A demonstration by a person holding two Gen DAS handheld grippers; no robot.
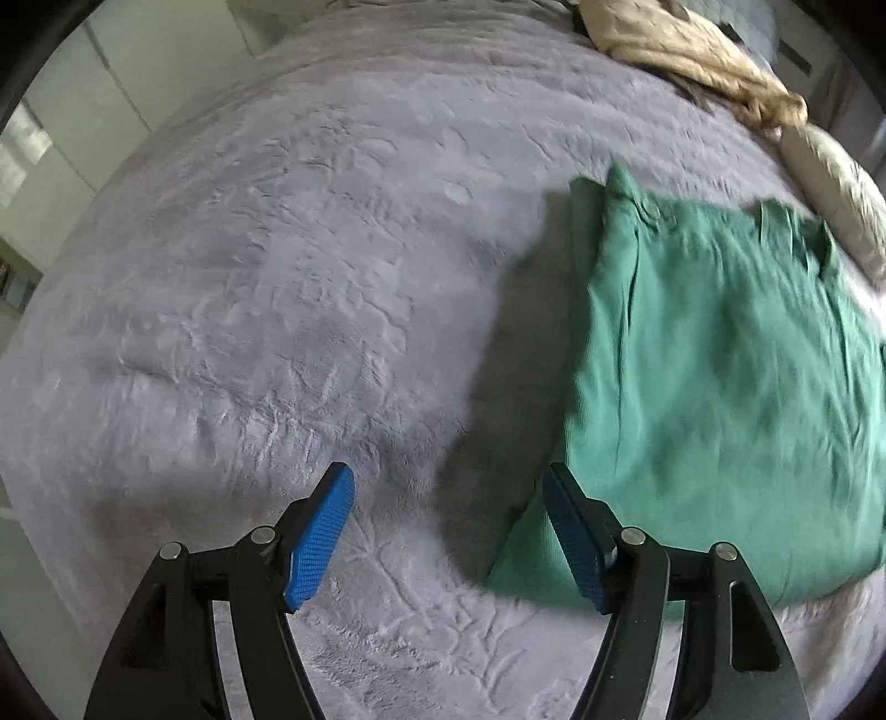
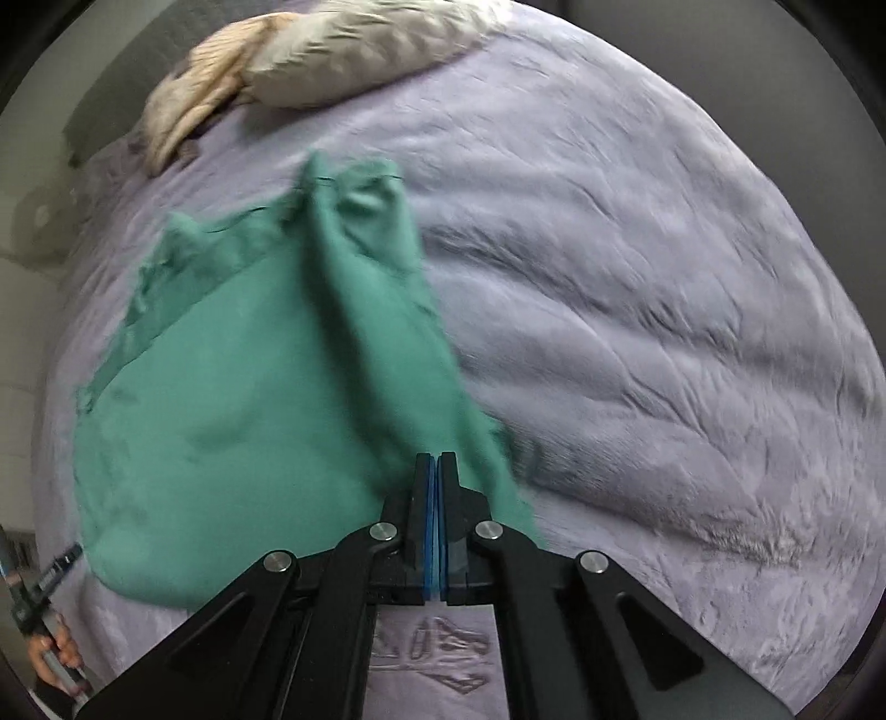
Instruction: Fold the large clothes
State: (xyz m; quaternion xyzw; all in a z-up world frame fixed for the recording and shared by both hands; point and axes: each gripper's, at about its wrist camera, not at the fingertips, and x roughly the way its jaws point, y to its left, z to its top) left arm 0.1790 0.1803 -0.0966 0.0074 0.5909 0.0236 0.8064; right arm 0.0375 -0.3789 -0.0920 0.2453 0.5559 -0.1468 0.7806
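A green garment (image 1: 714, 376) lies partly folded on a grey plush bed cover (image 1: 288, 266). My left gripper (image 1: 448, 531) is open and empty, its blue pads spread, hovering just left of the garment's near left corner. In the right wrist view the green garment (image 2: 249, 399) spreads to the left, with a raised fold running up from my right gripper (image 2: 436, 465). The right jaws are pressed together at the garment's near edge; the fabric drapes around the tips, and a pinch between the pads cannot be seen clearly.
A beige crumpled cloth (image 1: 698, 61) and a pale pillow (image 1: 841, 194) lie at the far edge of the bed; both show in the right wrist view (image 2: 343, 50). The other hand and gripper (image 2: 44, 609) show at the lower left. Cupboard doors (image 1: 66, 127) stand beyond the bed.
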